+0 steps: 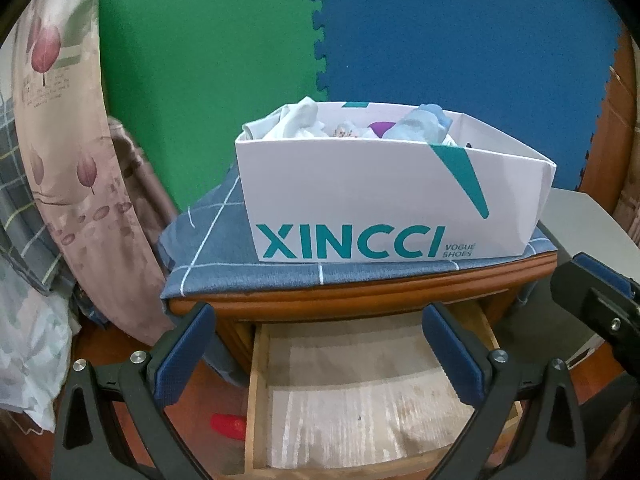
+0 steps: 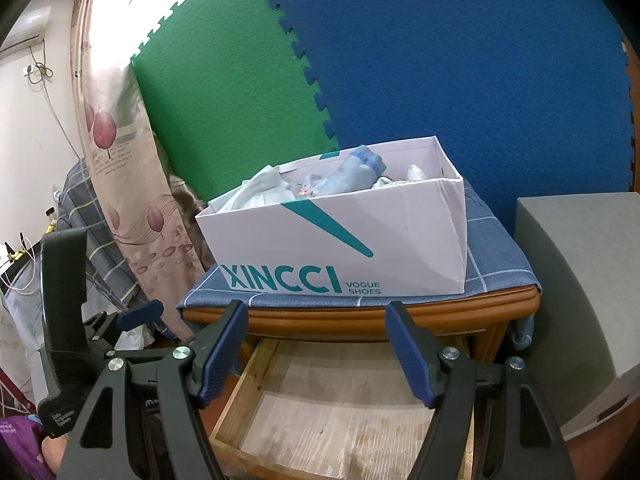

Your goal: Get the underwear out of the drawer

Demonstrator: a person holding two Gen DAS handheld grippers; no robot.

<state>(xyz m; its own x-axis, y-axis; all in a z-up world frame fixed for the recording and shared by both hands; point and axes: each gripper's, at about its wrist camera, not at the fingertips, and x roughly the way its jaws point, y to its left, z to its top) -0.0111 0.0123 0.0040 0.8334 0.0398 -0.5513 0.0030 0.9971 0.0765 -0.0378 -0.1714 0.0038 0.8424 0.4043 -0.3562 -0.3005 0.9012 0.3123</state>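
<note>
left gripper [image 1: 316, 344] with its blue-padded fingers [image 1: 182, 346] spread apart and nothing between them, poised above the pulled-out wooden drawer [image 1: 252, 408] of a brown nightstand [image 1: 360, 294]. right gripper [image 2: 316, 342] likewise spread wide and holding nothing, above the same drawer, beside the left one. the visible part of the drawer shows only its pale lined bottom. on the nightstand top lies a blue checked cloth [image 1: 224, 248], and on it stands a white shoe box [image 1: 360, 200] lettered "xincci vogue shoes". the underwear [image 1: 416, 126], a heap of pale blue, white and purple garments, lies inside this box, some pieces rising above its rim. behind, green and blue foam mats [image 1: 440, 40] cover the wall; a floral curtain [image 1: 60, 140] hangs at the left.
</note>
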